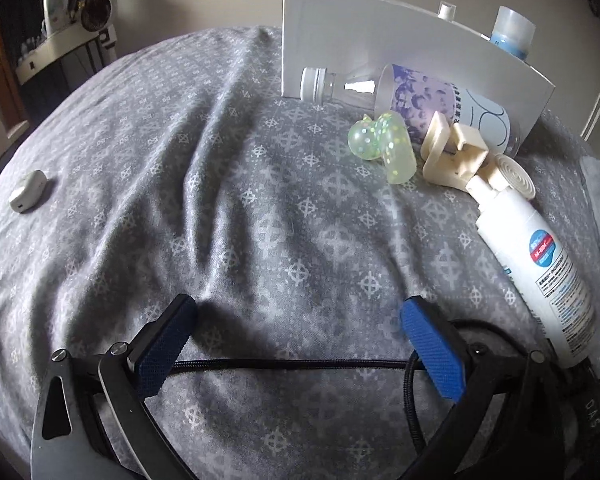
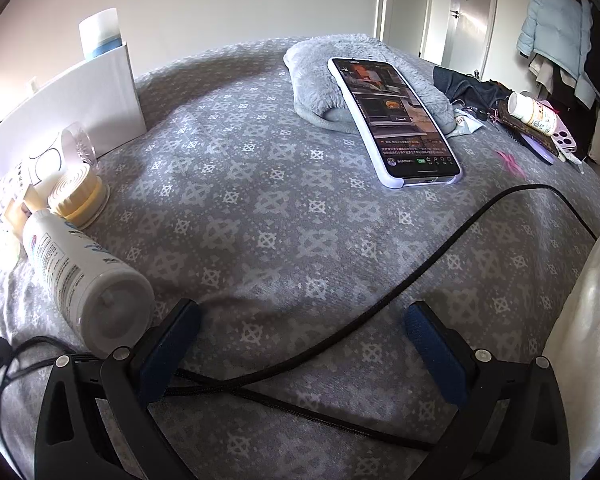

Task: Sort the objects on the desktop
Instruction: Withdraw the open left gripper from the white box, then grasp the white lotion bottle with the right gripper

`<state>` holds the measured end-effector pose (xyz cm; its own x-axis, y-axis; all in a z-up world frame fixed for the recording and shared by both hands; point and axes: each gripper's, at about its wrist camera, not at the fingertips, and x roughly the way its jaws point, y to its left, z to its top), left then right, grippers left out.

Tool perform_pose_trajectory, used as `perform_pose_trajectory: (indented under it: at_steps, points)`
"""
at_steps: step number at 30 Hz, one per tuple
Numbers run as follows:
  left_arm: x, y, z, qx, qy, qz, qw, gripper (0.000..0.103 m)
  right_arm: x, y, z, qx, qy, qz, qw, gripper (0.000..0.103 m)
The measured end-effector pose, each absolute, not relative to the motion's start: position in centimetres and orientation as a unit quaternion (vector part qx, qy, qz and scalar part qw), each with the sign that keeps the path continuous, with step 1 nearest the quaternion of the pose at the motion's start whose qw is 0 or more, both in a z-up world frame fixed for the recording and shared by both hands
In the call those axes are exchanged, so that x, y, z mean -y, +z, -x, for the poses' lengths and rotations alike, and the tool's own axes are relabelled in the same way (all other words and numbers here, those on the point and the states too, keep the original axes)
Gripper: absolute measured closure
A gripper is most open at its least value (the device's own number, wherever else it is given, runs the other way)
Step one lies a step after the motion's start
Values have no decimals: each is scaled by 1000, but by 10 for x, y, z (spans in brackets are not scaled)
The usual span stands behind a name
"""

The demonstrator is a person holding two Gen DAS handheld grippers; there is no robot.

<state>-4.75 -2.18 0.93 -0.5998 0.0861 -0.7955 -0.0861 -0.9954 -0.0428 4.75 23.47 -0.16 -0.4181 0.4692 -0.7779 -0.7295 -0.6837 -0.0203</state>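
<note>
My left gripper point(image 1: 298, 314) is open and empty, low over the grey patterned bedspread. Ahead to its right lie a clear bottle with a purple label point(image 1: 412, 98), a green speckled toy point(image 1: 384, 142), a cream plastic holder point(image 1: 456, 150) and a white spray bottle point(image 1: 536, 256), all lying in front of a white box point(image 1: 380, 36). A small white case point(image 1: 28, 191) lies far left. My right gripper point(image 2: 302, 314) is open and empty. The white spray bottle point(image 2: 76, 276) lies just left of it, beside a cream round lid point(image 2: 78, 194).
A phone point(image 2: 396, 120) with a lit screen leans on a grey fluffy cushion point(image 2: 332, 80). Black cables point(image 2: 380, 304) cross the bedspread by the right gripper. A pill bottle point(image 2: 534, 114), phone cases and dark clothes lie at the far right. A pale pillow point(image 2: 592, 340) is at right.
</note>
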Motion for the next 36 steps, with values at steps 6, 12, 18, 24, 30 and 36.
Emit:
perform_pose_trajectory:
  at_steps: [6,12,18,24,30,36]
  points:
    - [25,10,42,7,899,436,43,0,-235,0,-47,-161,826,407,354,0]
    - [22,8,41,-1,899,436,39,0,-245,11,-52,-183,826,426,320,0]
    - [22,6,41,-4,900,435,37,0,-227,62,-64,-127,885,322,311,0]
    - [20,5,40,-13,901,433,32,0,-180,84,-9,51,916,346,194,0]
    - [20,5,39,-13,901,433,32,0,-158,49,57,114,873,464,100,0]
    - [18,4,40,-21,901,432,29,0,-166,2,84,48,829,553,72,12]
